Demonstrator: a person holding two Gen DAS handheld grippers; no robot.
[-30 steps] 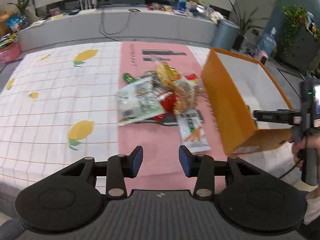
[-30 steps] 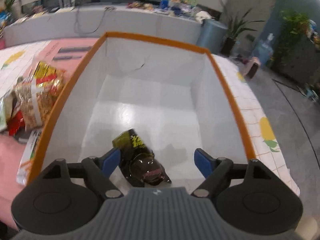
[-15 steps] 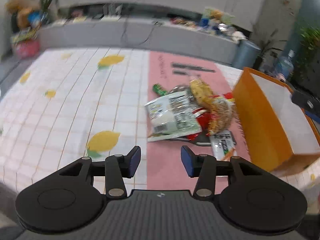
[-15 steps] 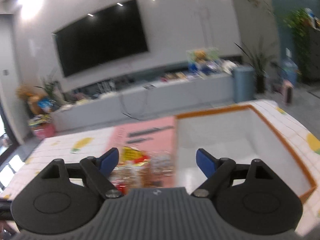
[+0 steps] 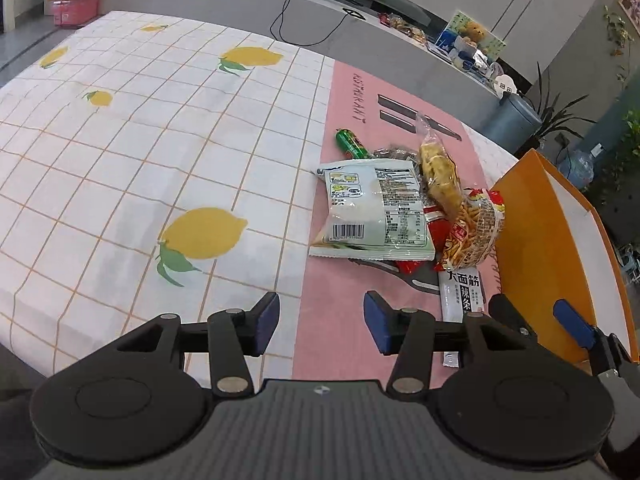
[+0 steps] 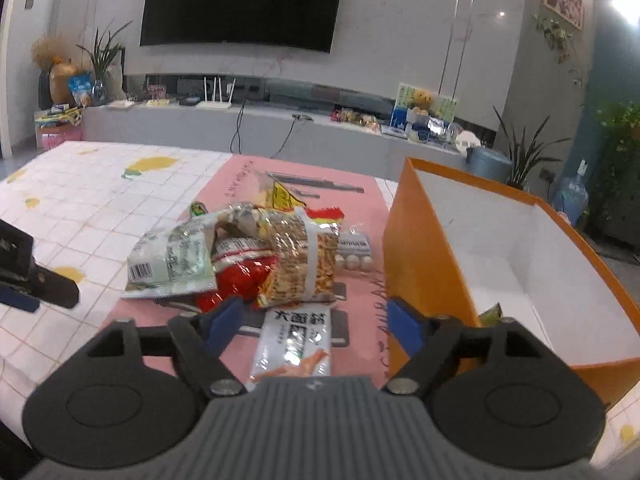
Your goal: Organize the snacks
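Note:
A heap of snack packets lies on the pink mat (image 5: 332, 280): a pale green packet (image 5: 376, 208), a clear bag of yellow crackers (image 5: 438, 172), a bag of fried sticks (image 5: 474, 232), a red packet (image 6: 236, 276) and a green sausage (image 5: 352, 144). My left gripper (image 5: 322, 322) hovers short of the heap, jaws opening, nothing between them. My right gripper (image 6: 316, 320) is open, and between its fingers a white strip pack (image 6: 296, 344) lies on the mat, untouched. Beside it stands the orange box (image 6: 420, 248), where a dark packet (image 6: 492, 314) peeks out.
The lemon-print tablecloth (image 5: 160, 140) covers the table left of the mat. A pack of small eggs (image 6: 354, 256) lies between the heap and the box. The right gripper (image 5: 538, 318) shows at the box's near corner. A grey counter and a TV stand behind the table.
My right gripper has left the box, with the dark packet still inside, and swung left over the white strip pack. My left gripper has sunk towards the table, rolled, and opened wider.

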